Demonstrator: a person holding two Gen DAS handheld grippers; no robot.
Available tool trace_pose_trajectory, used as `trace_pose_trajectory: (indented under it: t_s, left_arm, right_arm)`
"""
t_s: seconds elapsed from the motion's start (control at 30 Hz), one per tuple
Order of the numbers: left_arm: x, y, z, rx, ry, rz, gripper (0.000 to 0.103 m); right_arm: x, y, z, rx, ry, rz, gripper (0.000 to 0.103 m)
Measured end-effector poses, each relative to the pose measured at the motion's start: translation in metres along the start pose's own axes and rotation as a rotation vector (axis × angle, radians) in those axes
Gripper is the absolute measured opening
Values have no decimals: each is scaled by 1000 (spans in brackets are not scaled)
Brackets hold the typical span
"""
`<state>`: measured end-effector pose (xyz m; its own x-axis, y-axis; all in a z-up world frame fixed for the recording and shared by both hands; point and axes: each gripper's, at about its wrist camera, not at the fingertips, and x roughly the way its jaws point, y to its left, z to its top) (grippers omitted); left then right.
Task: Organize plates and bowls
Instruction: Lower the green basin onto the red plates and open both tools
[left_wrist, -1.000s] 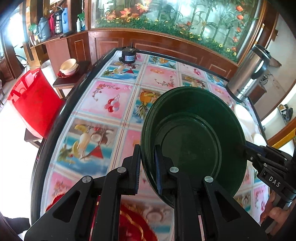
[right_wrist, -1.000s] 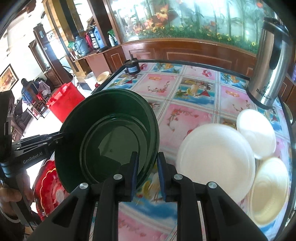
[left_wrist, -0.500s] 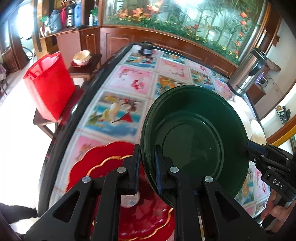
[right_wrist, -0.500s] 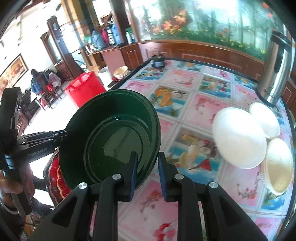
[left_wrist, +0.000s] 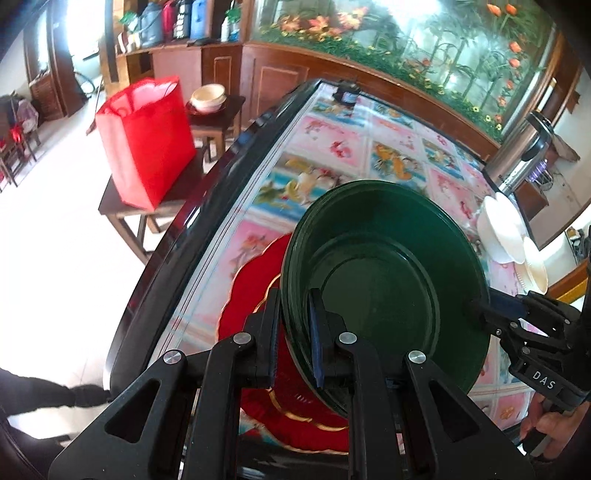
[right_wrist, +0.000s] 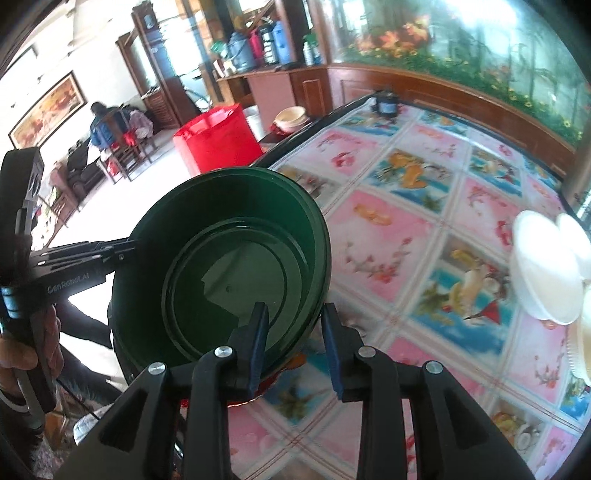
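The left gripper (left_wrist: 293, 332) clamped the green bowl's (left_wrist: 384, 280) rim; the right gripper (right_wrist: 293, 341) was opening, its pads off the rim between them. The bowl hung tilted over the red plate (left_wrist: 255, 291) near the table edge (left_wrist: 207, 221). Lowering it level would probably seat it best; open tabletop lay beyond, toward the white plates (right_wrist: 543, 266).

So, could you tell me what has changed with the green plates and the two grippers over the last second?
The green plates have been carried toward the table's near edge, over the red plate. The right gripper is opening, its pads now off the rim. The left gripper stays clamped on the rim; the white plates are unmoved.
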<state>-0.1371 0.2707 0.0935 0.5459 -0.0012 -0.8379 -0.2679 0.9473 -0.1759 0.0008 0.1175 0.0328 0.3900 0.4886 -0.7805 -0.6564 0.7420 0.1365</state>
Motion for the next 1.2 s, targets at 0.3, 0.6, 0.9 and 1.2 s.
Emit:
trace_pose_trajectory:
  t_s: [0.3, 0.6, 0.9, 1.2]
  left_arm:
    - [15, 18, -22, -36, 44, 23, 13]
    - [18, 15, -25, -20, -8, 76, 19]
    - [-6, 10, -17, -8, -156, 144, 46]
    - [-25, -53, -1, 65, -262, 45, 59]
  right_arm:
    - [17, 18, -12, -29, 53, 23, 30]
    - [24, 17, -18, -4, 77, 52, 31]
    - [6, 3, -23, 44, 41, 76, 50]
    - [-27, -37, -32, 152, -35, 60, 60]
